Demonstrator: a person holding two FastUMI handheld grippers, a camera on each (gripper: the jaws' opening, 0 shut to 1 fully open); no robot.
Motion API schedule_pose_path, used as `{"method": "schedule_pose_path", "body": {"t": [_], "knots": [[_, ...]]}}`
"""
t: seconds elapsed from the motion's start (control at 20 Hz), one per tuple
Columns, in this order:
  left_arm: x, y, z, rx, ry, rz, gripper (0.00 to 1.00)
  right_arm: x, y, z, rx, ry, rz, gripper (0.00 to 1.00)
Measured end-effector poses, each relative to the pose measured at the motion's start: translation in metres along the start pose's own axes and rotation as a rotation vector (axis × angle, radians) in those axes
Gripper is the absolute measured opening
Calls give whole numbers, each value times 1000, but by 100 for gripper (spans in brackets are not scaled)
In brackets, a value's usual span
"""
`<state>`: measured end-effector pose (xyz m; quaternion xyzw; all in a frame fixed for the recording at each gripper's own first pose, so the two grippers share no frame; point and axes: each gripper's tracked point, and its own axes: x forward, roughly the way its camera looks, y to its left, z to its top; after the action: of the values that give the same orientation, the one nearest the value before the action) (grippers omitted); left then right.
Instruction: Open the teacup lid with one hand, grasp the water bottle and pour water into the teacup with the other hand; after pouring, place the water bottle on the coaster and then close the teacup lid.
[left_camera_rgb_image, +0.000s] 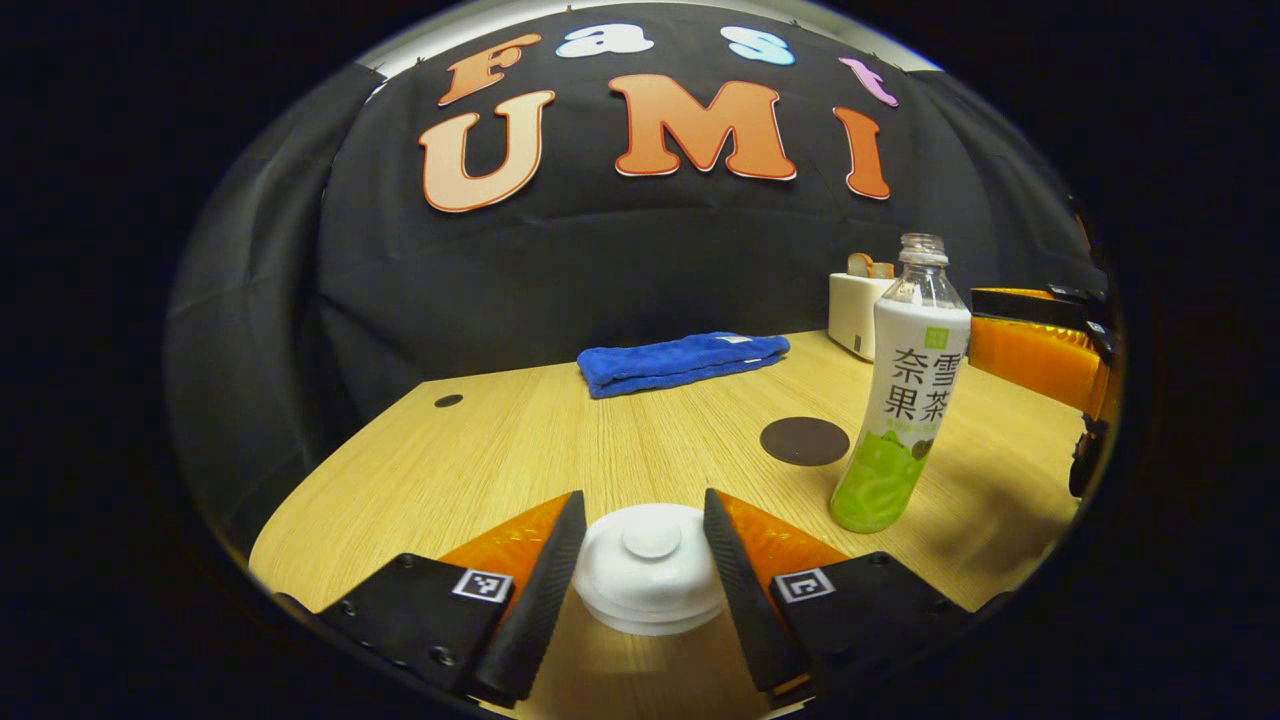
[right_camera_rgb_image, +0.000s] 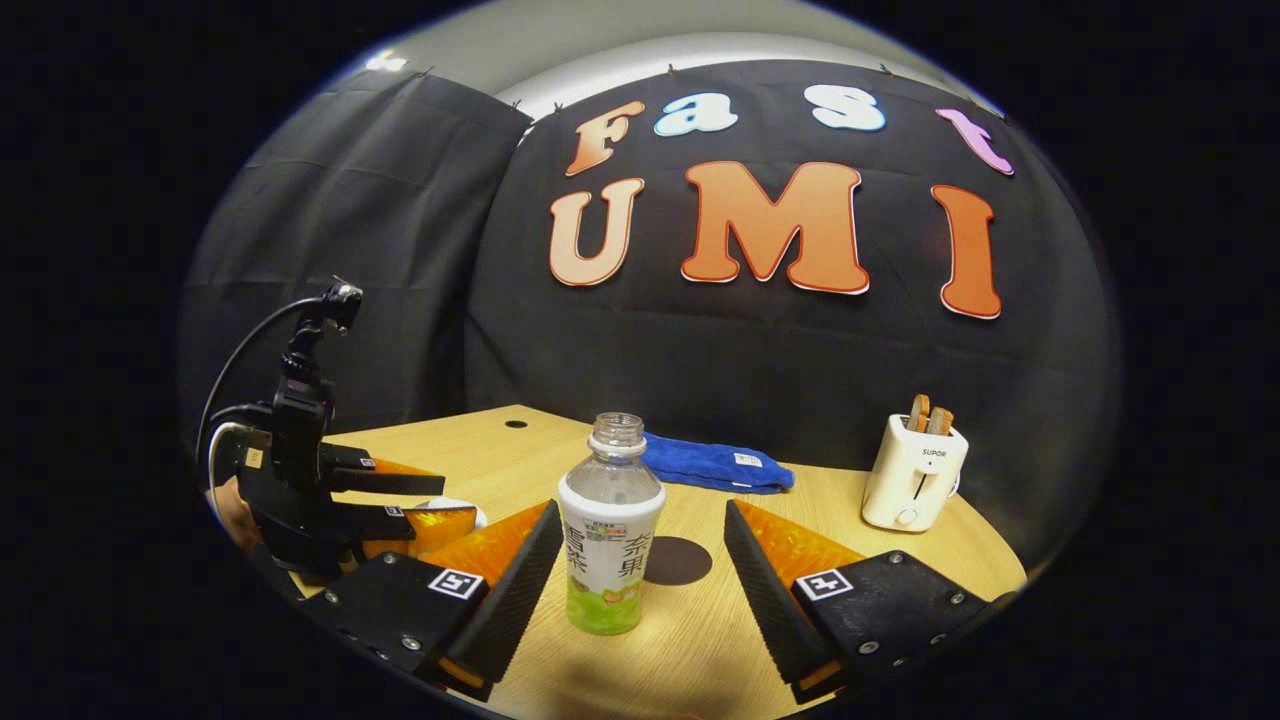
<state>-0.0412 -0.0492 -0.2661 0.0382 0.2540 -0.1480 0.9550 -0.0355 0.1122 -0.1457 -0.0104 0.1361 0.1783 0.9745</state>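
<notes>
A white teacup lid (left_camera_rgb_image: 650, 570) with a round knob lies between the fingers of my left gripper (left_camera_rgb_image: 644, 500), and both fingers press on its rim; the cup below is hidden. To the right, a clear water bottle (left_camera_rgb_image: 905, 400) with a white and green label stands upright and uncapped on the table. A dark round coaster (left_camera_rgb_image: 804, 441) lies just left of it. In the right gripper view, my right gripper (right_camera_rgb_image: 642, 510) is open with the bottle (right_camera_rgb_image: 610, 530) between its fingers, a gap on each side. The coaster (right_camera_rgb_image: 678, 560) sits right behind the bottle. The left gripper (right_camera_rgb_image: 420, 500) is at the left.
A folded blue towel (left_camera_rgb_image: 680, 362) lies at the back of the wooden table (left_camera_rgb_image: 560, 440). A white toaster (right_camera_rgb_image: 912, 485) holding bread stands at the back right. A small hole (left_camera_rgb_image: 448, 400) marks the table's far left. The right gripper's orange body (left_camera_rgb_image: 1030, 350) is beyond the bottle.
</notes>
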Motion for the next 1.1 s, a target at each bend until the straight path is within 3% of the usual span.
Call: {"method": "schedule_pose_path", "body": {"t": [0.15, 0.25, 0.35, 0.4, 0.45, 0.65, 0.7, 1.1], "knots": [[-2, 0, 1, 1, -5, -1, 70, 0, 4, -1, 1, 4, 12, 98], [0, 2, 1, -10, -7, 7, 49, 1, 4, -2, 2, 9, 15, 98], [1, 9, 5, -26, -28, 32, 50, 0, 4, -3, 4, 15, 15, 98], [0, 11, 5, -43, -20, 37, 34, -1, 5, -4, 6, 16, 17, 98], [0, 13, 5, -55, -33, 46, 31, -1, 5, -4, 6, 19, 17, 98], [-3, 21, 14, -79, -76, 70, 34, 1, 9, -10, -1, 36, 26, 98], [-6, 23, 18, -87, -87, 74, 25, 2, 10, -13, -2, 44, 29, 98], [-17, 49, 26, -64, -124, 142, 28, 15, 34, -40, -7, 139, 82, 93]]}}
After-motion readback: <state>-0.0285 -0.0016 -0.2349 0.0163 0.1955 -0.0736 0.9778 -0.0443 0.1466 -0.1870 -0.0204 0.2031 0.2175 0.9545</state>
